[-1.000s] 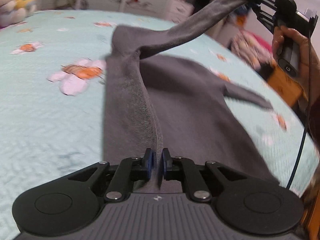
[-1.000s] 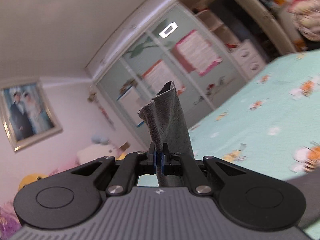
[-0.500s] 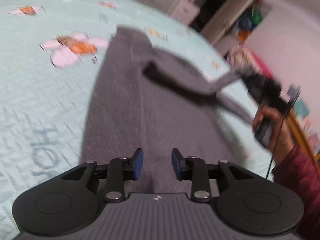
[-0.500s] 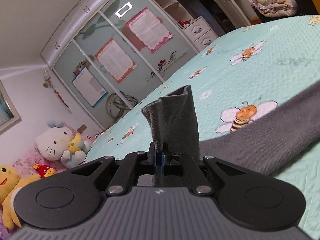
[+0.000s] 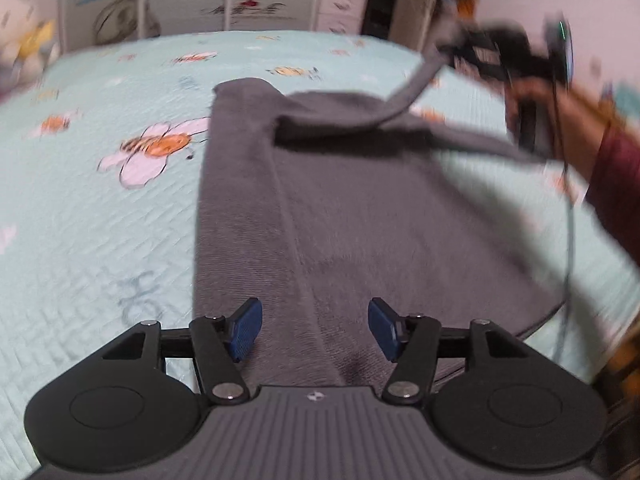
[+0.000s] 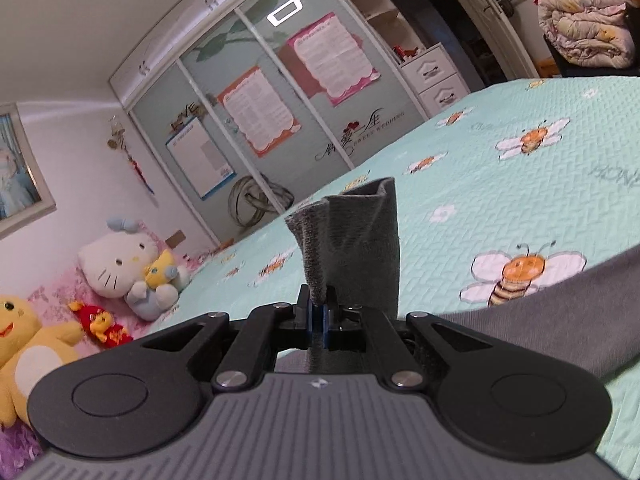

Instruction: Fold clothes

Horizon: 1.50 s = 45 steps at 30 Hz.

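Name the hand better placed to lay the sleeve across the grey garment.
Right: its tongs are shut on the sleeve above the grey garment. The left tongs are opening, gripping nothing.

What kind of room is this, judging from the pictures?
Most likely a home bedroom: a bed with a bee-print cover, a sliding-door wardrobe, and plush toys beside the bed.

My left tongs (image 5: 315, 328) are hanging over the near end of the garment (image 5: 360, 216), jaws opening, with cloth lying below and between them but untouched. The garment is lying on the bed (image 5: 100, 220), running away from me. My right tongs (image 6: 318, 316), off to the right, are pinching its sleeve (image 6: 352, 240), lifting it above the bed. Behind the bed a wardrobe (image 6: 256, 92) is standing; plush toys (image 6: 128, 268) are sitting at the bed's left.
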{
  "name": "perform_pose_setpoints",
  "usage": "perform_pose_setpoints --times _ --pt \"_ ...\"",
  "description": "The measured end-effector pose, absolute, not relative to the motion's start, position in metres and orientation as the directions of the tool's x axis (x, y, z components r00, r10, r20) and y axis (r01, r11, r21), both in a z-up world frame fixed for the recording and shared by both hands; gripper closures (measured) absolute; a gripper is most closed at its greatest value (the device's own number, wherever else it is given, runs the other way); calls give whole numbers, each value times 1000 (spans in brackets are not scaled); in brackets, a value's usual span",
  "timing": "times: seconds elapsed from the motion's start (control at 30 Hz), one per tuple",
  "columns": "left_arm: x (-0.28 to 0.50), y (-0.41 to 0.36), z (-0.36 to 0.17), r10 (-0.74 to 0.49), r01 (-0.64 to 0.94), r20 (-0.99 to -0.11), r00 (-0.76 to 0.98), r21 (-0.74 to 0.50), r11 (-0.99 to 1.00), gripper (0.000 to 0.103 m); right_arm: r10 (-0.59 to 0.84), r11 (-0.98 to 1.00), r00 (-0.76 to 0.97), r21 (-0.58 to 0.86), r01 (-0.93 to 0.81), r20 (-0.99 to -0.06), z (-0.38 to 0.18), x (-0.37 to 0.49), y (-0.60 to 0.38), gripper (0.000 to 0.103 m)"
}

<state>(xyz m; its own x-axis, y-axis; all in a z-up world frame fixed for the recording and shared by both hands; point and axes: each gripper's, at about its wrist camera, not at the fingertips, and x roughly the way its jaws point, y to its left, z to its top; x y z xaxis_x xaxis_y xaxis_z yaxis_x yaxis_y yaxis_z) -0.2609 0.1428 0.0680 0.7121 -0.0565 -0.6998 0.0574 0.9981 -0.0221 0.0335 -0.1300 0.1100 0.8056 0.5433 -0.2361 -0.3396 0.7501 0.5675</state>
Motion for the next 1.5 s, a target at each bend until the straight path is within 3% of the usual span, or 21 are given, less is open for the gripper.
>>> perform_pose_setpoints --times 0.1,0.17,0.23,0.37,0.47,0.53,0.57,0.6,0.63,0.67,0.8,0.9,1.0,1.13,1.3,1.5 --pt "-253 138 57 4 33 -729 684 36 999 52 554 762 794 537 -362 -250 105 25 -125 100" --pt "-249 146 53 13 16 -745 667 32 999 68 549 775 795 511 -371 -257 105 24 -123 100" --pt "-246 155 53 12 -7 -752 659 11 1000 92 540 785 800 499 -366 -261 106 27 -123 100" --pt "-245 175 75 -38 -85 -703 710 -139 987 98 528 781 818 510 -361 -228 117 37 -131 100" --pt "-240 167 95 -107 -24 -648 754 -191 981 98 504 787 843 501 -360 -186 128 43 -141 100" --pt "-230 149 89 -165 71 -677 717 -165 984 94 478 806 858 481 -345 -186 130 46 -145 100" --pt "-224 139 80 -180 109 -710 680 -146 983 86 460 821 863 470 -324 -209 126 48 -147 100" --pt "-220 129 68 -186 137 -749 636 -127 982 70 440 835 866 465 -296 -239 119 49 -149 98" --pt "-220 124 57 -183 142 -761 623 -121 982 59 415 849 866 461 -258 -280 109 51 -152 95" --pt "-221 121 47 -179 138 -763 621 -119 983 61 394 861 862 457 -223 -321 99 52 -156 92" --pt "-237 148 56 -280 76 -668 689 -317 945 42 377 858 830 492 -146 -411 65 29 -174 78" --pt "-260 188 72 -338 30 -509 791 -520 854 40 364 858 831 499 -123 -421 60 -12 -180 75" --pt "-283 228 77 -215 -111 -465 859 -579 808 34 396 852 818 499 -158 -418 62 -59 -173 73" --pt "-300 262 53 -133 -290 -577 806 -581 760 34 566 786 708 535 -309 -422 65 -111 -138 69" --pt "-308 259 25 -217 -288 -601 769 -628 723 35 836 548 318 703 -453 -447 43 -150 -69 68" --pt "-297 246 35 -218 -224 -593 775 -581 783 34 841 537 172 756 -374 -513 16 -159 -20 67"
